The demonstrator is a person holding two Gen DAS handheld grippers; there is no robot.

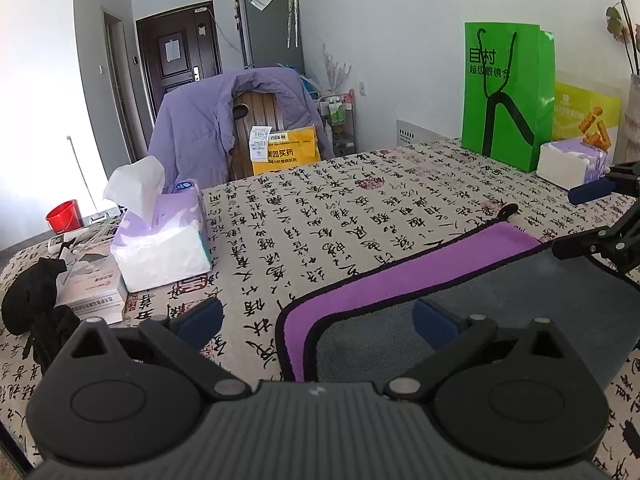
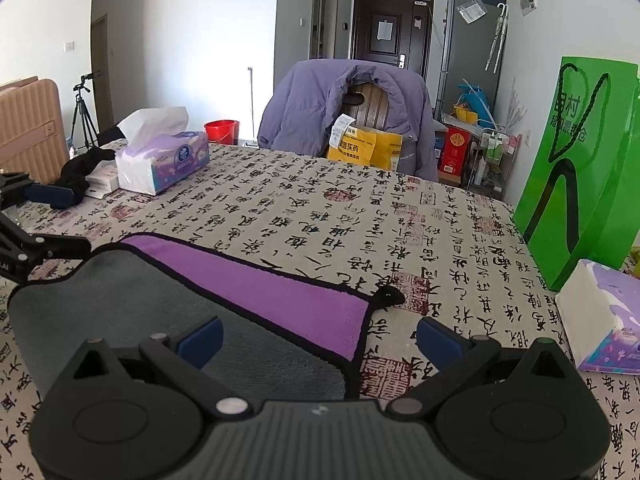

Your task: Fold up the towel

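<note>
Left wrist view: my left claw (image 1: 316,322) hangs wide apart over the towel's (image 1: 500,300) near-left corner on the table (image 1: 320,208). My right claw (image 2: 318,338), likewise spread, straddles the other corner, both placed, I judge, to pinch matching corners for an even fold.

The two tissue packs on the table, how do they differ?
The left tissue pack has a white tissue puffed up out of its top; the right tissue pack shows none sticking out. The left one sits near the far left corner beside black cloth and a booklet; the right one lies by the green bag. Both are soft packs, white with purple print, resting on the calligraphy tablecloth.
</note>
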